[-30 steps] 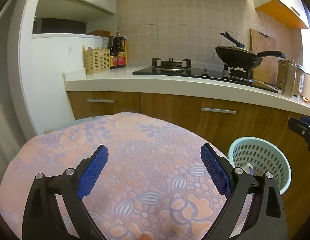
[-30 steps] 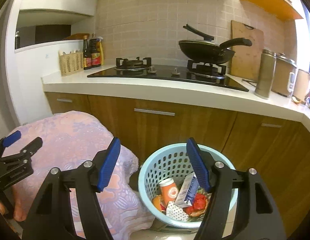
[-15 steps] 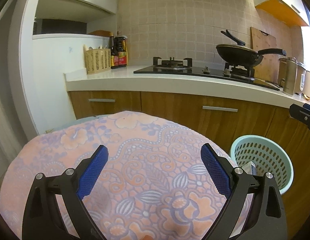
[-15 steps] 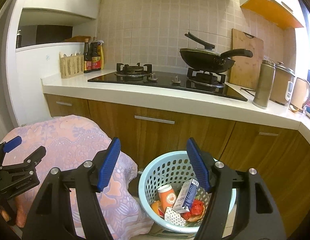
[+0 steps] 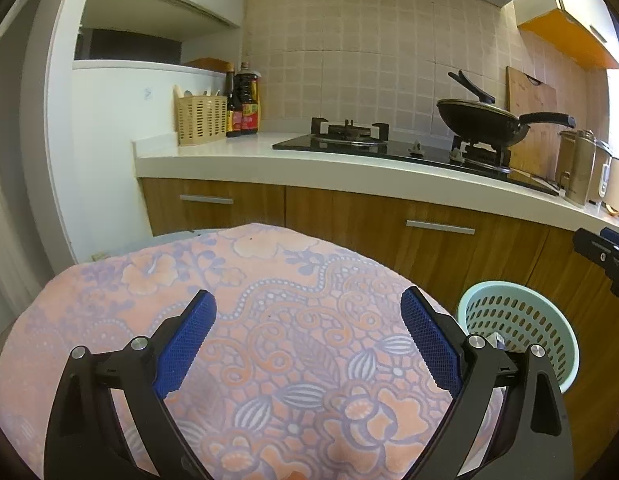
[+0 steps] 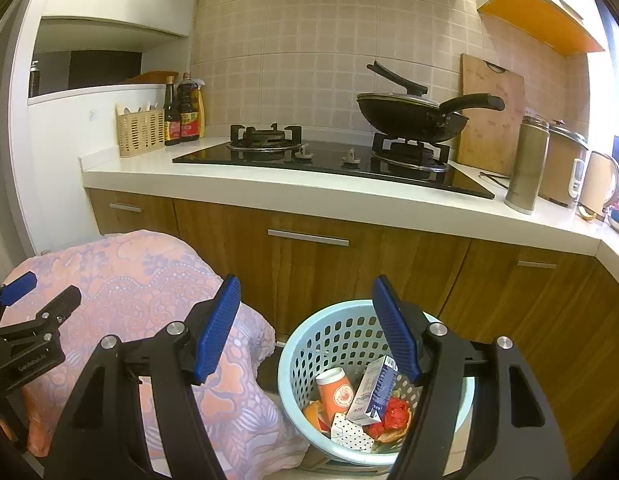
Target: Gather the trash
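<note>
Right gripper [image 6: 305, 328] gapes above the basket [image 6: 309, 344] rim, beside cloth [image 6: 149, 280].

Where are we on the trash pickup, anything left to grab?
Done: the light blue basket already holds an orange paper cup, a small carton and red wrappers. In hand: nothing; the left gripper and right gripper both have open, empty jaws. Left: no loose trash shows on the floral cloth.
</note>
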Motion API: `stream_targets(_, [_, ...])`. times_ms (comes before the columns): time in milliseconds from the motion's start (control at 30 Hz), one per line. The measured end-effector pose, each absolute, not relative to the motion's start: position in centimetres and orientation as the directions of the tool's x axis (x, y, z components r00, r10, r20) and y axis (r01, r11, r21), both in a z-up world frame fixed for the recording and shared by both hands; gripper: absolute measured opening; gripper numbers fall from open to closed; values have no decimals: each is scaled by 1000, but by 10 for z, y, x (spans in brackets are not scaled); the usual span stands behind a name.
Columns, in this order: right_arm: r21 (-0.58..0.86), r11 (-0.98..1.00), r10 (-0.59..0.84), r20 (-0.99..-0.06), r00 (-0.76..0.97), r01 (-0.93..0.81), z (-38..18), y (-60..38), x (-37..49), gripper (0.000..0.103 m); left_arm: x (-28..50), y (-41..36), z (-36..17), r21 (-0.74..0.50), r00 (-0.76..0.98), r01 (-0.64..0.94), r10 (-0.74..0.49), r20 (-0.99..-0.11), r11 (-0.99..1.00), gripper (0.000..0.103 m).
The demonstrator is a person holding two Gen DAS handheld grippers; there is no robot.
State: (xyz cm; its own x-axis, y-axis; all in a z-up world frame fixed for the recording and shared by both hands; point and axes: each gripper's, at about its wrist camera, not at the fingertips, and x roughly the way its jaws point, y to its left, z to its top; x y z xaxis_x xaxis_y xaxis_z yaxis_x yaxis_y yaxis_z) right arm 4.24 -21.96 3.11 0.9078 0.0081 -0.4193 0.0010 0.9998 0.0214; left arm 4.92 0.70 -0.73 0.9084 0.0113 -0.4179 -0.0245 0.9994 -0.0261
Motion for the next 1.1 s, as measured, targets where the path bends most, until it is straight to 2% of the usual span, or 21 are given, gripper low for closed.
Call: stream_targets(1100, [53,997,-24,-433,901,52,25,-232,40,65,48,10,-5,-41,910,-35,15,-415,999,91])
